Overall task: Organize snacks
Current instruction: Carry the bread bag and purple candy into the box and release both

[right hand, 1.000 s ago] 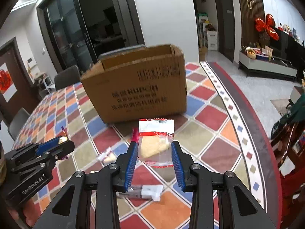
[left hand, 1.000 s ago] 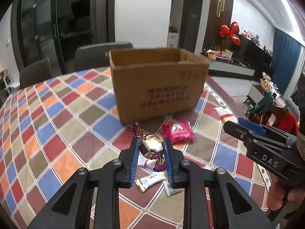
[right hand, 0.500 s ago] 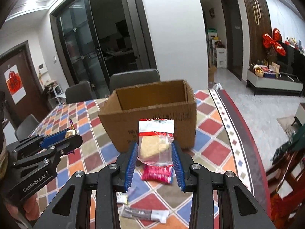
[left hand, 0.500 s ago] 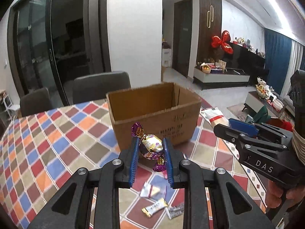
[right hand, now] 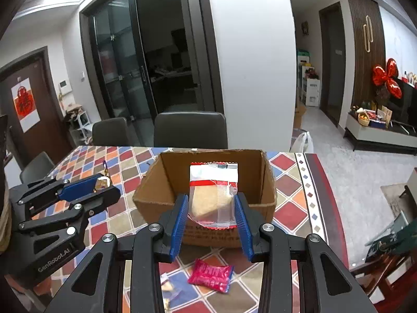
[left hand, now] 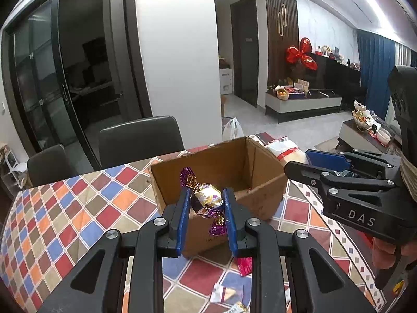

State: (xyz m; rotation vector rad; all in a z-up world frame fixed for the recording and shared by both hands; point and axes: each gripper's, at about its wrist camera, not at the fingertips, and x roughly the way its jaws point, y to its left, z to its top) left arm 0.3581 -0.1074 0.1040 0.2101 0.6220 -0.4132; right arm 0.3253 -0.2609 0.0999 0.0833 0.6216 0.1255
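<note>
Hanging clamped between the blue fingers of the left gripper (left hand: 204, 203): a foil-wrapped candy (left hand: 206, 200), gold and purple, twisted ends running up-left to down-right, so long axis slanted across the grip. Sitting just ahead and below, mouth up and flaps open: the cardboard box (left hand: 263, 161) on the checked counter (left hand: 78, 208). Seen past the candy, only the box's near rim and left part, so probably not yet over the opening; forward travel needed before any drop. Pinched upright by its sides in the right gripper (right hand: 211, 210): a clear cracker packet (right hand: 213, 195) with red-and-white header, long axis vertical, lined up with the middle of the box. Both grippers side by side at about the same height, neither clearly closer to the box. Lying loose on the counter in front of the box: a pink snack packet (right hand: 211, 278) and small wrapped sweets (right hand: 168, 285), not yet sorted.
</note>
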